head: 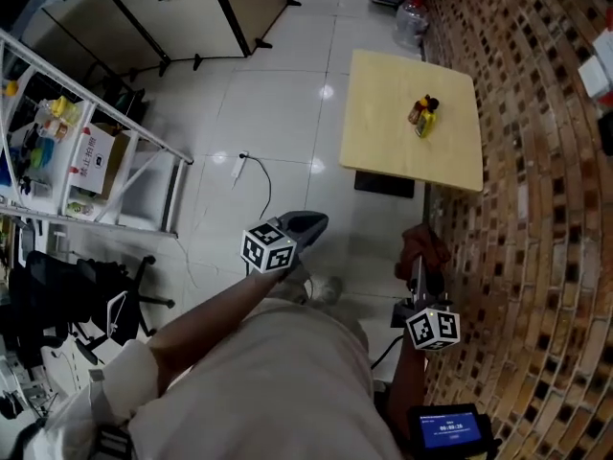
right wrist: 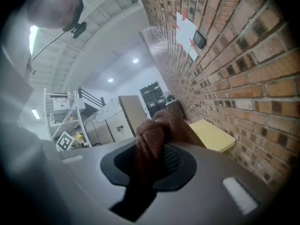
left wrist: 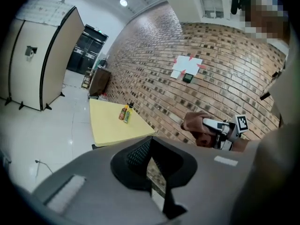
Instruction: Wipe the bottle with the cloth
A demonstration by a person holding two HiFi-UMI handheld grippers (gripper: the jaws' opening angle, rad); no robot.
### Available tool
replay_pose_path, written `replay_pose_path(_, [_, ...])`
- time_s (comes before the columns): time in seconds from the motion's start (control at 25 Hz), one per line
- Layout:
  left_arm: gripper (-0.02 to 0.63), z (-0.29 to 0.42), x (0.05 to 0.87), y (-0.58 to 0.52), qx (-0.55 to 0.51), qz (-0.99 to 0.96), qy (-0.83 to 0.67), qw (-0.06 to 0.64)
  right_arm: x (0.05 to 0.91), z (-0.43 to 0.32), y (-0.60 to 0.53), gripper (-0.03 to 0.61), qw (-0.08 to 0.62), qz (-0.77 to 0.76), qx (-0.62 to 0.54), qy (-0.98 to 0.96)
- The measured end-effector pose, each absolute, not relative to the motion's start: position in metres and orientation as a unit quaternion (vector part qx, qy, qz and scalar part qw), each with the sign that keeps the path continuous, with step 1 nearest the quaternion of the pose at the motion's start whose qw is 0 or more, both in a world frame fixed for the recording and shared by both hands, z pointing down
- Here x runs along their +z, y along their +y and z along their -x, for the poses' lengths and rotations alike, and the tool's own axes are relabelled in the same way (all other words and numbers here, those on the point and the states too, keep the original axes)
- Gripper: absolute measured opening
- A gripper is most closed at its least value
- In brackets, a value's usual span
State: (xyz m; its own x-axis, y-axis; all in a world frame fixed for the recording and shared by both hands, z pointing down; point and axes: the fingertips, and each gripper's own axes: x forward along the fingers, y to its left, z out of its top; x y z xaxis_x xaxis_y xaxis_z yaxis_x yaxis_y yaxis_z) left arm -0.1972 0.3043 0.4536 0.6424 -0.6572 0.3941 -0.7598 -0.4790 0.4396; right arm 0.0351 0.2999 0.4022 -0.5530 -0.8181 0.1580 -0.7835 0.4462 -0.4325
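Two small bottles [head: 422,115] stand close together on a yellow table [head: 383,151], well ahead of me; the left gripper view shows them too [left wrist: 124,113]. My left gripper [head: 308,224] hangs over the floor, far short of the table. Its jaws are shut with nothing between them [left wrist: 151,161]. My right gripper [head: 420,268] is close to the brick wall and shut on a bunched brown cloth [right wrist: 154,135]. The cloth [head: 424,247] sticks out beyond the jaws. Neither gripper is near the bottles.
A brick wall [head: 536,209] runs along the right side. A metal shelf rack [head: 77,151] and an office chair [head: 67,295] stand at the left. A cable [head: 254,175] lies on the white tiled floor. Beyond the table are white partitions [head: 182,17] and a water jug [head: 412,17].
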Motion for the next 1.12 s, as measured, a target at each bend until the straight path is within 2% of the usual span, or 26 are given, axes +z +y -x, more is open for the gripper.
replay_pose_path(0.36, [0.014, 0.216, 0.446, 0.318, 0.11, -0.864, -0.413, 0.268, 0.384, -0.055, 0.311, 0.067, 0.054, 0.495, -0.211, 0.841])
replay_pose_path(0.84, [0.014, 0.245, 0.427, 0.318, 0.103, -0.88, -0.402, 0.231, 0.361, 0.025, 0.298, 0.067, 0.055, 0.477, -0.177, 0.859])
replay_pose_path(1.12, [0.014, 0.267, 0.432, 0.323, 0.114, -0.882, -0.391, 0.239, 0.362, 0.057, 0.304, 0.067, 0.061, 0.492, -0.182, 0.849])
